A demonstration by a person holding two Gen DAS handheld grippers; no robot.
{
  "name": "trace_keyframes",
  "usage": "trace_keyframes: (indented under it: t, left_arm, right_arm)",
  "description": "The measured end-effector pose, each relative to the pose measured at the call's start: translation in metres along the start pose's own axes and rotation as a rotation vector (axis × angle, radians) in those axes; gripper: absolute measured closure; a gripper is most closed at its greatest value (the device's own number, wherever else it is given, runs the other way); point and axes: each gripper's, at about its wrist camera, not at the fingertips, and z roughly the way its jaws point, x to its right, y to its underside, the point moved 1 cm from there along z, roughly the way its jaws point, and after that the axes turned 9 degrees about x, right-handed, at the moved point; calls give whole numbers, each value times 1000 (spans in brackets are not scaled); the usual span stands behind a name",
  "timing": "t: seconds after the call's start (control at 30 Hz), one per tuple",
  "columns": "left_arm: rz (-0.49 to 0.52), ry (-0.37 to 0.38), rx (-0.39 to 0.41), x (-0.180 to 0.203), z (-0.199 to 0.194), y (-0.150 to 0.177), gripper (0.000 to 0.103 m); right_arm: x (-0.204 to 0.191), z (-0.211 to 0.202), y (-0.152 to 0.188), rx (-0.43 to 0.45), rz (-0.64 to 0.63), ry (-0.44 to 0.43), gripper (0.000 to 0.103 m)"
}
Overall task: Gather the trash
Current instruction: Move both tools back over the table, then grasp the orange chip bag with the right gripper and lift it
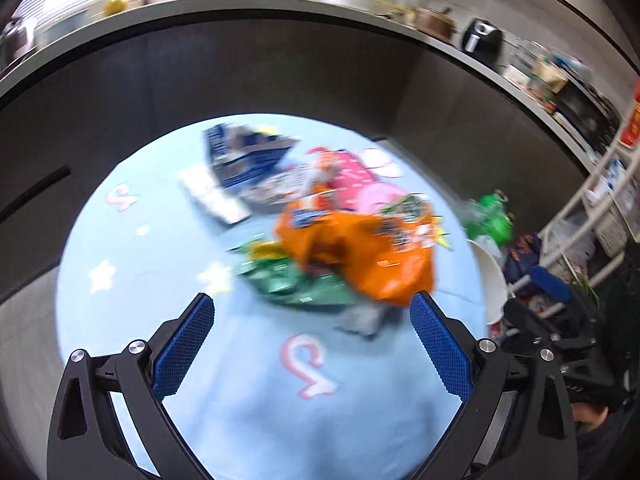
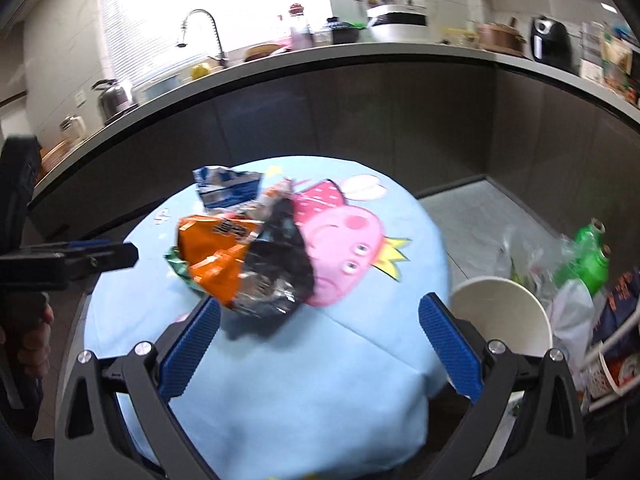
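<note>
Both the left gripper (image 1: 310,312) and right gripper (image 2: 320,314) hover with jaws apart and empty above the round blue surface (image 2: 280,392), where the orange wrapper (image 2: 216,256) tops the heaped trash near its middle.

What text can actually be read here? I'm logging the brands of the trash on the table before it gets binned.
None is legible.
Orange wrapper: dark label with print, too blurred to read.
Blue packet: white print, blurred.
Green wrapper: markings, blurred.
Black-and-silver wrapper: no readable print.
Red sign at the right edge: yellow characters, too blurred to read.
Blue tablecloth: cartoon pig, pink curled marks, no words.
</note>
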Motion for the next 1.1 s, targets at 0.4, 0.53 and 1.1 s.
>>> trace_keyframes:
  t: [0.4,0.53,1.1]
  left_arm:
    - [-103,-27,-8,-62,-9,14,9]
    - [-106,-26,-3,-62,-8,14,9]
    - [-161,-47,-15,-84,-3,20,9]
  right_arm:
    - [-97,53,-35,-72,-215,-185,19]
    - [-112,77,-37,-92,-292,-188,22]
    - [-96,91,-40,-92,-302,-185,96]
